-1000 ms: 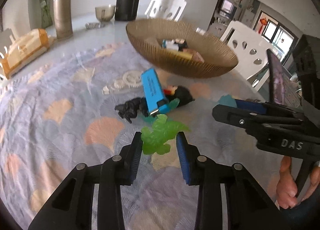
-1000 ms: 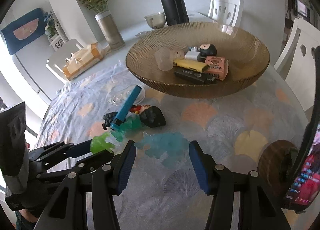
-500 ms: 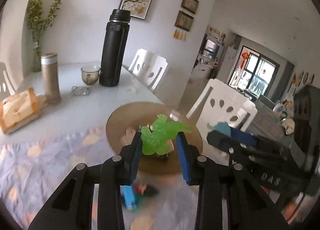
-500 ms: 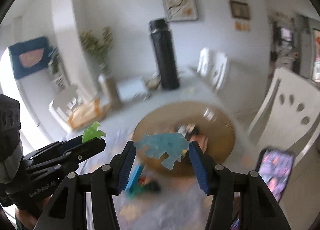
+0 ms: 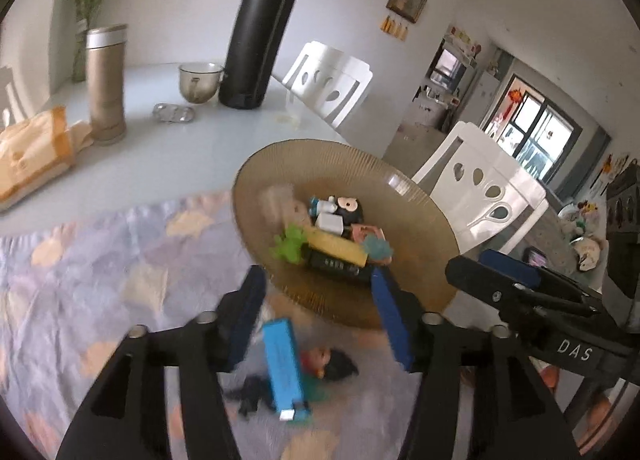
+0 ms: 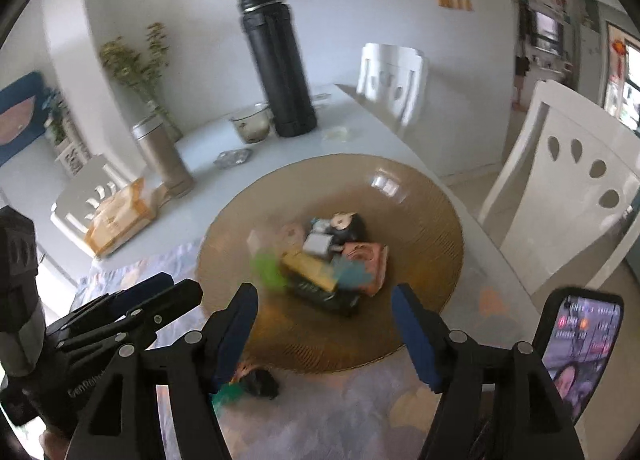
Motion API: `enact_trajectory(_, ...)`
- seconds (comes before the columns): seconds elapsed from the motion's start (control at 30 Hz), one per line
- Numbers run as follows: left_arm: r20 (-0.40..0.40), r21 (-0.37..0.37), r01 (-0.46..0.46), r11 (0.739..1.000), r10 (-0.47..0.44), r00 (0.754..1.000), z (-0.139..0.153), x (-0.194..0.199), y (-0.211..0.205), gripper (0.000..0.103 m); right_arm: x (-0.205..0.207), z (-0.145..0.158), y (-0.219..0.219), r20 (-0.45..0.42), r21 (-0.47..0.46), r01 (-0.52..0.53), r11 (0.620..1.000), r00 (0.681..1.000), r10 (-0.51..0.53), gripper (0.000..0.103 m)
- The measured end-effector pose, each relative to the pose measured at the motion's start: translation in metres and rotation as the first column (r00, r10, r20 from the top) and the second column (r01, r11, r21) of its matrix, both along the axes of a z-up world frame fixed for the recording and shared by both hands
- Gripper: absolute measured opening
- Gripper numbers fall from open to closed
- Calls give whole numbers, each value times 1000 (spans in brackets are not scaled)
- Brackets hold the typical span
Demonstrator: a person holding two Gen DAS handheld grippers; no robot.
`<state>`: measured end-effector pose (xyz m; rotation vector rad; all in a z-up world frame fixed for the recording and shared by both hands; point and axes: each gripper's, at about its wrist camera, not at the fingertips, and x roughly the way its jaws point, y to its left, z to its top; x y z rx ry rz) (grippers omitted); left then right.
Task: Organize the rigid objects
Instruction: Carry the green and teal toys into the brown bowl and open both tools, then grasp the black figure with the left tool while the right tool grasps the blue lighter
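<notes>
White-walled dining room with pale bench, part-covered by lilac patterned cloth; black flask at 12 o'clock, white chairs toward 2 o'clock. Amber ribbed bowl at centre of right wrist view, holding mixed small items: yellow block, black remote, pink box, white cube, round black figure. Green dinosaur toy at 9 o'clock of the pile, teal dinosaur toy at 3 o'clock, both blurred, apparently just landing or settling in the bowl. Left hand-held gripper above near rim, jaws just widened to about half spread, nothing between pads. Right hand-held gripper likewise half spread after just opening, empty, poised over the bowl. Remaining on the cloth at 6 o'clock, outside the bowl: blue USB stick, dark-haired figure, black toy, partly hidden teal piece. Phone propped at 4 o'clock in right view. Judged risks: light toys dropped from height may bounce off the heaped pile and over the shallow rim; two grippers side by side may collide on the next descent; closely packed leftovers may cause a neighbour to be dragged or knocked off the bench edge.
</notes>
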<state>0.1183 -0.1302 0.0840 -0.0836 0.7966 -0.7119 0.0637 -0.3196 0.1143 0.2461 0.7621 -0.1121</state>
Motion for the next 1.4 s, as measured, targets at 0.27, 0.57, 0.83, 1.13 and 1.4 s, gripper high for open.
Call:
enact_trajectory(0.27,43,-16,-142,990,142,989,-6,-52,73,79,-36,0,74,49,-80,-159,984,985,163,87)
enact_trajectory(0.57,-7,59,-257,965,257,966,-67,-62,110,79,-42,-69,104,27,-97,-190,977,981,193,88)
enact_trajectory(0.83,5,162,-290,943,293,956,-83,-60,105,79,-30,-97,70,-22,-1,-94,996,995,94,88)
enact_trajectory(1.13,58,213,-260,942,253,966,-81,-68,91,80,-39,-100,21,3,222,9,975,1000,-10,88)
enact_trajectory(1.4,55,391,-45,919,25,998,-78,-57,43,80,-23,-78,59,0,164,-144,976,989,146,88)
